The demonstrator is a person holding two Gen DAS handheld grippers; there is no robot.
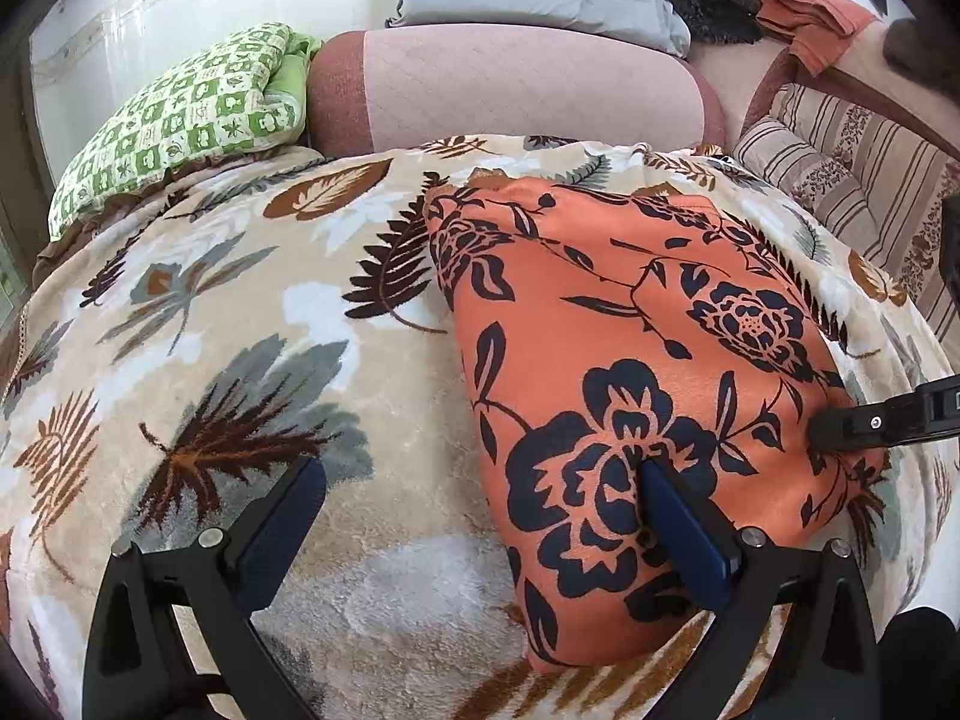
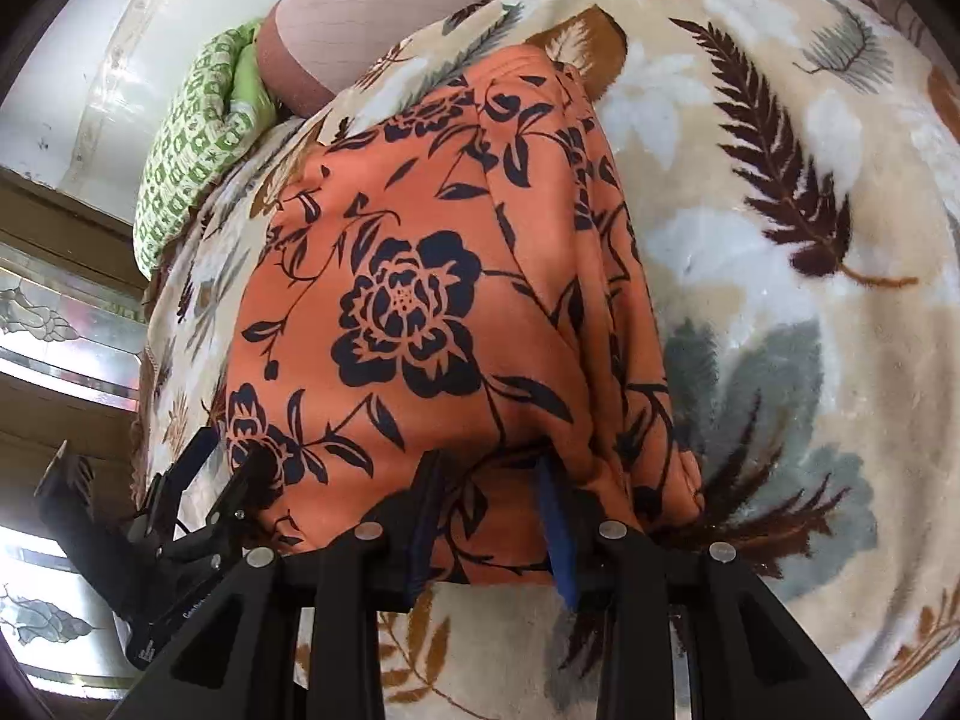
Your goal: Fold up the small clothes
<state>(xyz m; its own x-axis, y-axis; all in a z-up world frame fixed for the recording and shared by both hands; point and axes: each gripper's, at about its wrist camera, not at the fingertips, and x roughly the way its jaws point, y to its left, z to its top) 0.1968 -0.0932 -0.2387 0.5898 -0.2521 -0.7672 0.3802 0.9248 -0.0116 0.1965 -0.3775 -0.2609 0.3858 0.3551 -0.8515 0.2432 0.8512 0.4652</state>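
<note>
Orange garment [image 1: 630, 372] with a dark navy flower-and-vine print lies folded into a long, narrow shape on a plush leaf-patterned blanket [image 1: 240, 312]. In the right wrist view a lengthwise fold [image 2: 600, 300] runs along its right side.

From the left wrist view, the left gripper [image 1: 480, 480] is spread wide, pointing steeply down, one blue finger [image 1: 678, 528] resting on the cloth near its lower end, the other over bare blanket. The right gripper [image 2: 489, 486] is partly closed on the near edge of the garment, with orange cloth bunched between its pads.

The garment's long axis runs from the grippers away toward a pink bolster [image 1: 510, 90]. A green checked pillow [image 1: 192, 114] lies beside the bolster.
</note>
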